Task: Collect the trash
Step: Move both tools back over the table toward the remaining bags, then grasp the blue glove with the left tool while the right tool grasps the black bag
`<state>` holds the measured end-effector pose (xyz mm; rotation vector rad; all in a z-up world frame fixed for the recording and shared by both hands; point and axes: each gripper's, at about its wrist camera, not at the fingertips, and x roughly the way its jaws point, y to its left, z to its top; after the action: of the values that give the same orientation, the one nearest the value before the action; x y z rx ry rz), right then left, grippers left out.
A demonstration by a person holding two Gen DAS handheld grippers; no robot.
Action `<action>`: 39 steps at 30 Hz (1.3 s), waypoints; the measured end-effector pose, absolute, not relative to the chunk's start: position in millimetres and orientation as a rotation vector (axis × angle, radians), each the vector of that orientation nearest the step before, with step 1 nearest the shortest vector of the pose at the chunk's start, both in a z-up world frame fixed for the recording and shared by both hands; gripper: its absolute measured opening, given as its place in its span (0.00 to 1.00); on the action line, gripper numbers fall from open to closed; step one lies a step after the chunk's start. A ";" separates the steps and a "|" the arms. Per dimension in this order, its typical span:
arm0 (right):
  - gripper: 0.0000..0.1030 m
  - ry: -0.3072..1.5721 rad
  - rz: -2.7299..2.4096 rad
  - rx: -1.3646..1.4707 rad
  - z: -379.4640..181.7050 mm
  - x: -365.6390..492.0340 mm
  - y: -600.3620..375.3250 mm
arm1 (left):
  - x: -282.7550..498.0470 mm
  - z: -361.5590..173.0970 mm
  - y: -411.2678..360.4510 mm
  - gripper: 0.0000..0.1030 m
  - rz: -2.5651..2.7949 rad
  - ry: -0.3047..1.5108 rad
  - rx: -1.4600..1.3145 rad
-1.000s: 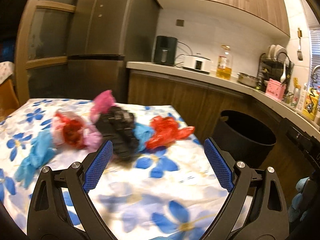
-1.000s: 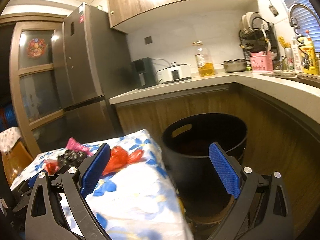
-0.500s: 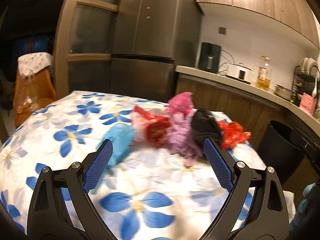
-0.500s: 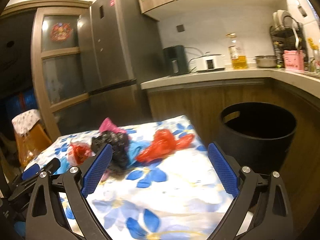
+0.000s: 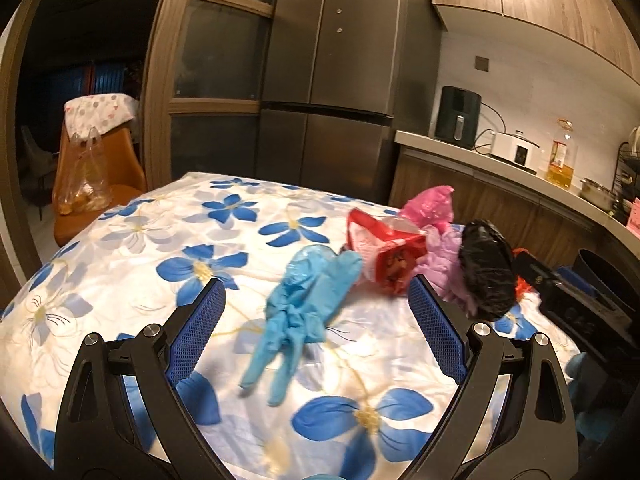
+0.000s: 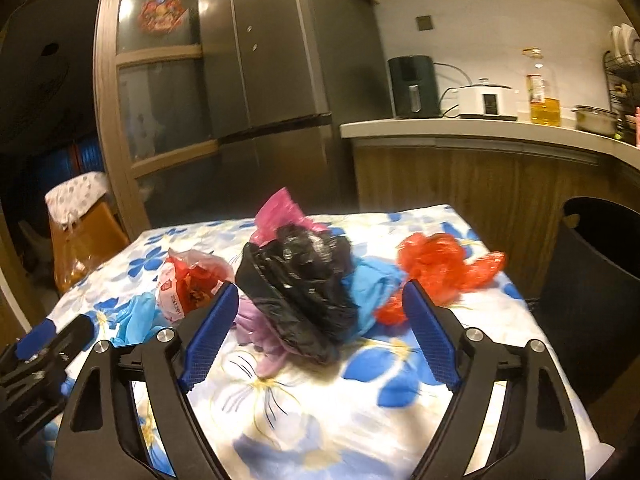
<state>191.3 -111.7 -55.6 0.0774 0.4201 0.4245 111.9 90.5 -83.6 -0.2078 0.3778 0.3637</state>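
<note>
Both views are swung leftward off the black bin compared with a second ago, so the trash heap is now centred ahead. Since then the right tongs have been closing a little, yet they are held wide apart, with nothing pressed between the pads; the black bag is seen in the gap, just beyond them. The left tongs are spread wide too and grip nothing, and the blue glove is framed between the tips, lying flat on the flowered desk.

The bin is set at the far right, beside the desk's right edge; its contents cannot be made out. A red wrapper, pink bag and lilac bag are piled touching the black bag, and a red bag is found near the right edge. Bare cloth is left open on the near and left sides.
</note>
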 end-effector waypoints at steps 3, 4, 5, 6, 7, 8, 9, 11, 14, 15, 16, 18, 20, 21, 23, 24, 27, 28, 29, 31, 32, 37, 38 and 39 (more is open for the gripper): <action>0.78 0.432 0.437 0.050 -61.2 199.1 -98.2 | 113.7 -84.2 96.6 0.88 0.371 0.380 -0.210; 0.75 0.437 0.437 0.046 -62.3 201.7 -95.9 | 114.6 -85.4 98.7 0.88 0.372 0.383 -0.212; 0.72 0.446 0.435 0.042 -63.5 204.8 -92.6 | 115.7 -86.0 100.7 0.88 0.370 0.387 -0.218; 0.70 0.458 0.439 0.043 -65.1 208.0 -90.4 | 117.0 -86.4 102.3 0.88 0.367 0.391 -0.226; 0.64 0.467 0.441 0.042 -66.3 210.5 -88.5 | 118.8 -86.8 104.0 0.88 0.362 0.395 -0.235; 0.57 0.475 0.443 0.039 -67.3 212.3 -87.2 | 120.5 -87.0 105.5 0.88 0.356 0.397 -0.241; 0.52 0.482 0.450 0.034 -68.4 213.6 -85.7 | 122.5 -87.1 106.6 0.88 0.349 0.399 -0.247; 0.33 0.488 0.463 0.023 -69.4 214.0 -83.5 | 127.6 -88.4 108.4 0.88 0.345 0.404 -0.248; 0.14 0.473 0.490 0.011 -66.9 210.8 -81.8 | 137.5 -91.6 108.8 0.88 0.350 0.423 -0.249; 0.12 0.464 0.498 0.009 -64.8 208.5 -81.9 | 139.2 -92.6 109.3 0.88 0.352 0.428 -0.251; 0.10 0.453 0.505 0.008 -62.9 205.5 -82.2 | 142.4 -93.9 110.4 0.87 0.356 0.437 -0.256; 0.09 0.433 0.517 0.012 -58.0 198.9 -84.7 | 147.4 -96.7 113.1 0.83 0.363 0.457 -0.267; 0.09 0.414 0.527 0.020 -52.6 192.2 -88.0 | 153.7 -102.5 115.1 0.75 0.374 0.492 -0.272; 0.09 0.406 0.533 0.027 -49.4 188.7 -90.1 | 154.7 -105.0 116.1 0.72 0.373 0.503 -0.274; 0.09 0.384 0.544 0.036 -42.9 179.9 -94.8 | 159.7 -110.3 120.3 0.64 0.364 0.538 -0.295; 0.09 0.377 0.546 0.036 -40.4 176.9 -96.1 | 162.1 -113.3 123.1 0.62 0.354 0.557 -0.311; 0.09 0.361 0.552 0.039 -34.3 164.8 -103.1 | 168.2 -124.5 131.9 0.42 0.333 0.622 -0.362; 0.09 0.359 0.554 0.040 -32.7 161.3 -106.7 | 169.8 -128.3 134.1 0.32 0.330 0.645 -0.374; 0.09 0.354 0.552 0.037 -30.9 157.3 -110.1 | 169.5 -130.5 135.1 0.25 0.327 0.652 -0.380; 0.09 0.349 0.545 0.033 -28.5 151.6 -113.6 | 166.6 -131.3 136.6 0.18 0.309 0.652 -0.397; 0.09 0.348 0.541 0.032 -27.8 149.4 -115.9 | 164.4 -131.3 137.1 0.14 0.303 0.649 -0.406; 0.09 0.343 0.521 0.031 -26.7 136.0 -128.1 | 143.6 -123.5 133.8 0.09 0.299 0.602 -0.419; 0.09 0.344 0.517 0.031 -26.3 133.2 -131.2 | 136.6 -119.8 132.4 0.08 0.298 0.585 -0.423; 0.09 0.342 0.514 0.031 -25.5 129.8 -134.6 | 129.3 -115.1 130.6 0.08 0.296 0.568 -0.426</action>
<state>129.8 -134.6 -25.5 0.0312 0.3424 0.5136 129.3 130.6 -115.1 -0.4255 0.5683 0.2960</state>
